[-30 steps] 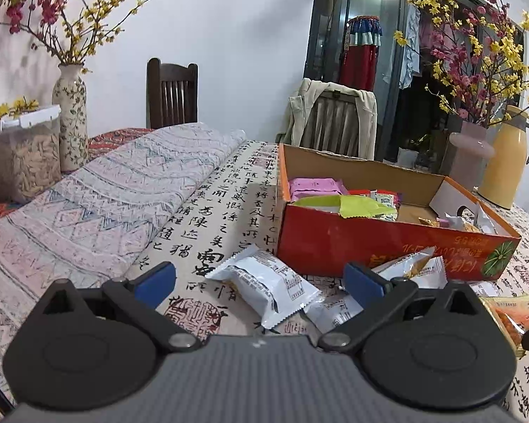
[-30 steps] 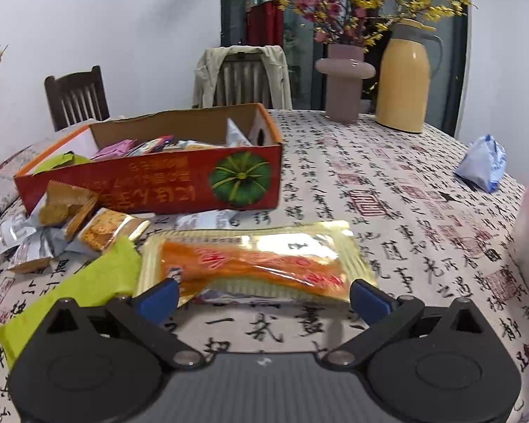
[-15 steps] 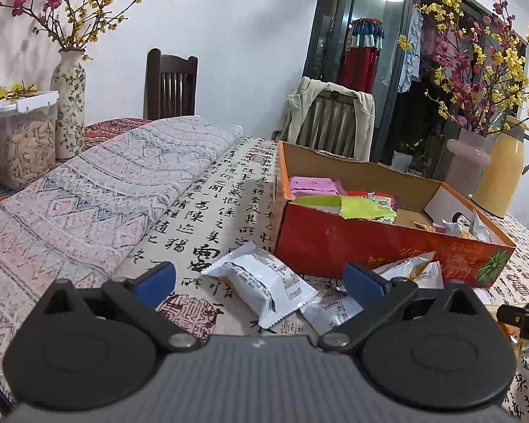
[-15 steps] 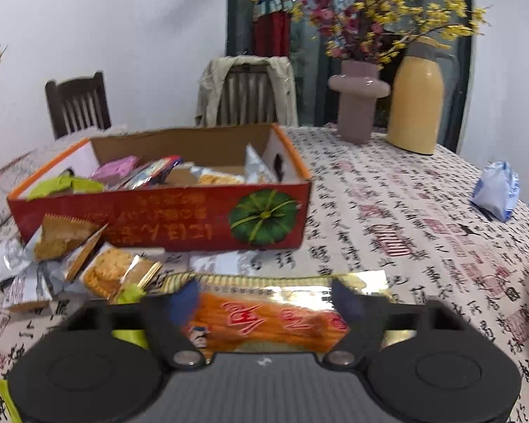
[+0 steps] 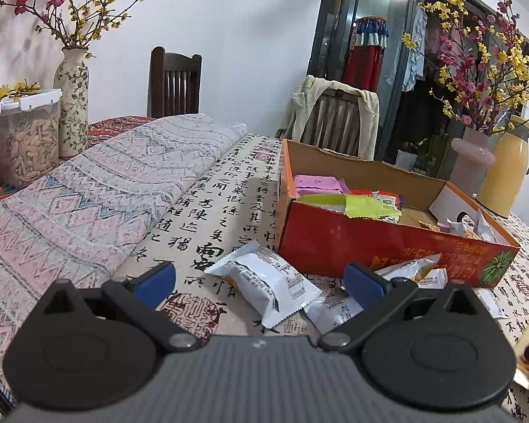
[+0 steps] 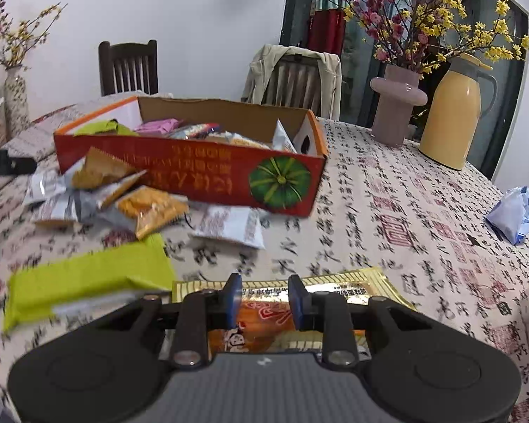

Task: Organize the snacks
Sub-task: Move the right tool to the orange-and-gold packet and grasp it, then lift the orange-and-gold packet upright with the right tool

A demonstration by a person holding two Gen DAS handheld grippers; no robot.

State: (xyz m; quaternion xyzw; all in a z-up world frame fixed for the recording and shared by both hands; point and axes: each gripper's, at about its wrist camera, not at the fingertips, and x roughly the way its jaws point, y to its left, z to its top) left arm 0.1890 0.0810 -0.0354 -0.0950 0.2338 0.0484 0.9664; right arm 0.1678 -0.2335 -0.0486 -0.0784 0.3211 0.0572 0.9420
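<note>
- The right gripper [image 6: 264, 299] has just been closing; its jaws now pinch the orange snack packet [image 6: 264, 312], long axis crosswise.
- The red box [image 6: 201, 172] lies ahead, slightly left of those jaws.
- The left gripper [image 5: 261, 280] hangs with jaws apart, empty.

The left claw [image 5: 260, 280] is a matte black housing with a ribbed dark grey centre panel and two rounded lobes, each stamped with a shallow disc. Black link arms pivot on silver screws and end in blue fingertip pads [image 5: 156, 279]. The right claw [image 6: 264, 298] has the same black lobes, ribbed grey panel, silver screws and blue pads [image 6: 233, 296].
</note>
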